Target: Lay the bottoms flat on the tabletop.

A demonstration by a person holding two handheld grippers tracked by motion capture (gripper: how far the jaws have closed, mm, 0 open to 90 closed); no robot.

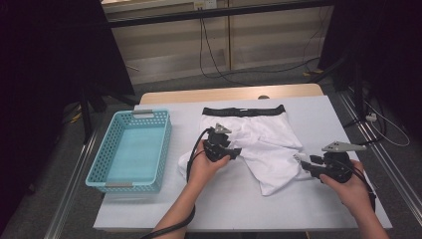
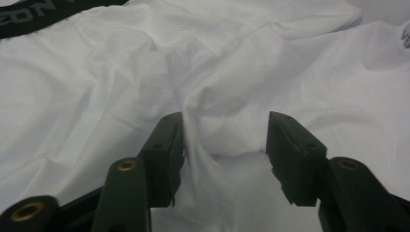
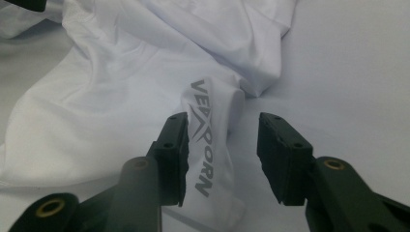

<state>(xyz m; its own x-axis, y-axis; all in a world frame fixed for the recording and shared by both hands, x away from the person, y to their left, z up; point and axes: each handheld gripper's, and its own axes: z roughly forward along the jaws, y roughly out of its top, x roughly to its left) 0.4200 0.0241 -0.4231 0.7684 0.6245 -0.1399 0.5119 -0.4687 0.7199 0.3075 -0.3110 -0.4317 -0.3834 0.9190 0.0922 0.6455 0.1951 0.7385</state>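
White shorts (image 1: 259, 144) lie bunched between both grippers' parted fingers (image 2: 164, 145), gripped by neither.

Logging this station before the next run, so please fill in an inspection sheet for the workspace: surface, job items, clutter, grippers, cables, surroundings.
Surface: white table top, wooden edge at the far side.
Job's things: white shorts with a black waistband, spread and rumpled mid-table; grey lettering on one leg.
Clutter: empty turquoise basket at the table's left.
Grippers: left gripper over the shorts, jaws apart, a fabric ridge between them unpinched; right gripper at the lettered leg hem, jaws apart around it.
Cables: left gripper's cable loops down the forearm; more cables on the floor beyond.
Surroundings: dark stands either side, floor rails, pale wall behind.
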